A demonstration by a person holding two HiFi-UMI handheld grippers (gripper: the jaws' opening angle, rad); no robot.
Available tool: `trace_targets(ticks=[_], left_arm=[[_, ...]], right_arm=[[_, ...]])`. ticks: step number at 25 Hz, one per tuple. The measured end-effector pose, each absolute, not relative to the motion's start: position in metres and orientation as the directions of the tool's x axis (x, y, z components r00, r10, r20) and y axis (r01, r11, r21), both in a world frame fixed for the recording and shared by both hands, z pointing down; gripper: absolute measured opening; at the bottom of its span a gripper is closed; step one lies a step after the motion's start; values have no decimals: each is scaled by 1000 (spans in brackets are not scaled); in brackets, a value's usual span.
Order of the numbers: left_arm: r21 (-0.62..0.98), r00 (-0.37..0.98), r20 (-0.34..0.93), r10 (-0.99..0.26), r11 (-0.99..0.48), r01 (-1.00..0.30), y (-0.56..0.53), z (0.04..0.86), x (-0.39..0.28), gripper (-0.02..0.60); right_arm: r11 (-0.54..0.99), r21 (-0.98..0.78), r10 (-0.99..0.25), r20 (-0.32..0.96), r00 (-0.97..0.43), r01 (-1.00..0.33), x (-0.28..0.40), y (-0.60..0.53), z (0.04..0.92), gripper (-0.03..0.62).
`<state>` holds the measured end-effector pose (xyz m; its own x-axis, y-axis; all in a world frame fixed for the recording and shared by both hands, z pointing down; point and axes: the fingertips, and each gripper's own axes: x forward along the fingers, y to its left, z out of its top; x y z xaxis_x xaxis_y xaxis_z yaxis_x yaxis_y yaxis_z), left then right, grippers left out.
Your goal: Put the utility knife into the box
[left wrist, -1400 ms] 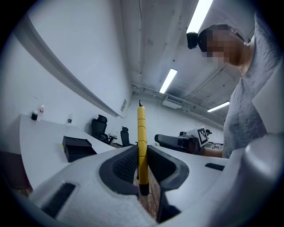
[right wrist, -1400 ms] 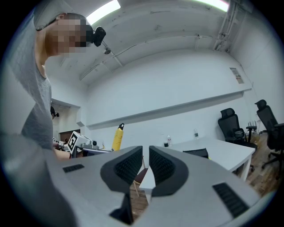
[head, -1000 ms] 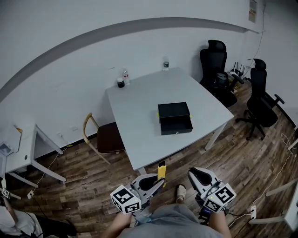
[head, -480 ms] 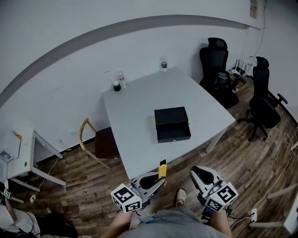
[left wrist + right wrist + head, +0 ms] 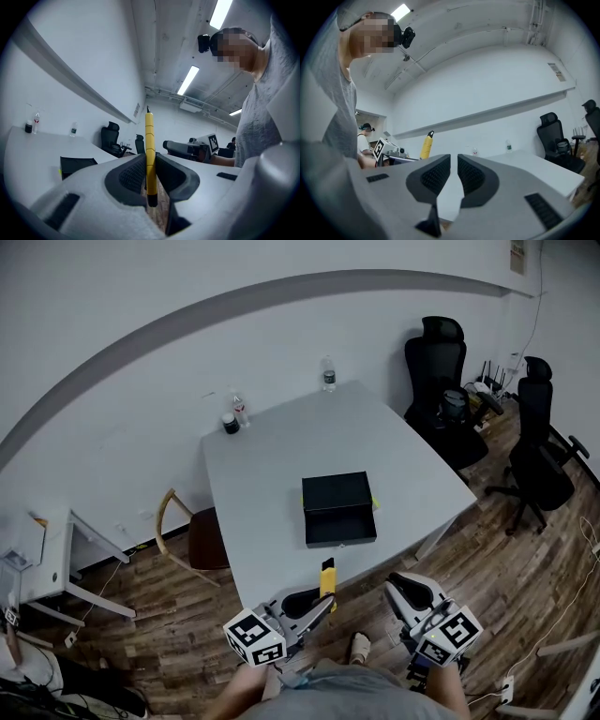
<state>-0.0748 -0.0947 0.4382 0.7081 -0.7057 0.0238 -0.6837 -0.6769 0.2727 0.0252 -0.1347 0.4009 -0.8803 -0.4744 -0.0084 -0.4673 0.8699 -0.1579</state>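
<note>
A black box (image 5: 337, 507) lies on the white table (image 5: 272, 465), its near part open; in the left gripper view the box (image 5: 77, 164) shows at the left. My left gripper (image 5: 323, 601) hovers short of the table's near edge. It is shut on a yellow utility knife (image 5: 326, 579) that points up and forward. The knife (image 5: 149, 154) stands upright between the pads, and the knife (image 5: 425, 145) also shows in the right gripper view. My right gripper (image 5: 405, 585) hangs beside it over the floor. The right gripper (image 5: 453, 161) holds nothing, its jaws a narrow gap apart.
Two bottles (image 5: 329, 374) (image 5: 239, 409) and a dark cup (image 5: 230, 424) stand at the table's far edge. A wooden chair (image 5: 187, 531) sits at its left side. Black office chairs (image 5: 441, 362) (image 5: 539, 446) stand at the right, a small white desk (image 5: 47, 549) at the far left.
The table and box have come nearer and shifted slightly left in the head view. Both grippers keep their places and the knife stays gripped.
</note>
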Motion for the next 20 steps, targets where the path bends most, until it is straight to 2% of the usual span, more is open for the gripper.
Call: trace_targets(ticks=[8, 20], left_arm=[[270, 673, 54, -737, -638, -721, -142, 447, -61, 75], [147, 652, 176, -737, -635, -758, -197, 460, -84, 75]], right_arm=[[900, -133, -421, -16, -907, -415, 34, -186, 396, 46], [906, -136, -406, -6, -914, -402, 27, -212, 402, 46]])
